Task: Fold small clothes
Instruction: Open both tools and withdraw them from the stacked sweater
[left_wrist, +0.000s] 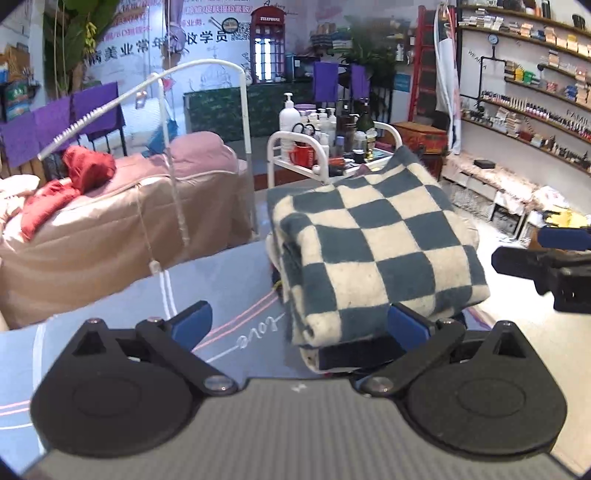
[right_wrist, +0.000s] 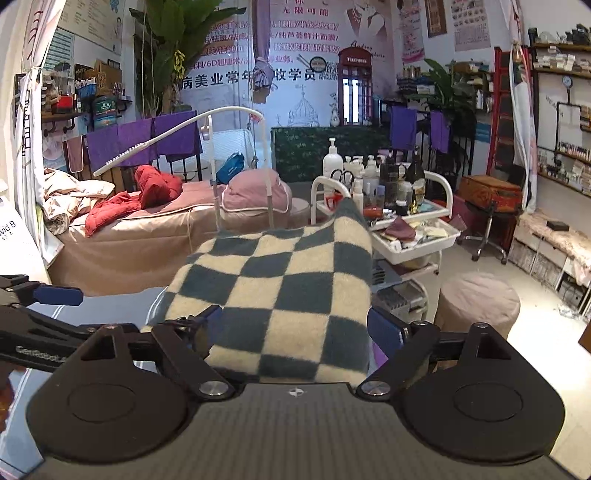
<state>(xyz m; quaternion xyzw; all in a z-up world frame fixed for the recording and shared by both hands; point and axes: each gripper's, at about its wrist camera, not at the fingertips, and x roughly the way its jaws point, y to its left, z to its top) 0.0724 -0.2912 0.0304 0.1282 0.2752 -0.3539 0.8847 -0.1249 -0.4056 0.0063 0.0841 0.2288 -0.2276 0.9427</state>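
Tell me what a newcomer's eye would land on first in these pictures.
The folded blue-and-cream checkered garment dominates, lying on the table in front of both open grippers, the left gripper and the right gripper. Behind it, a red jacket sprawls on a pink bed at left.
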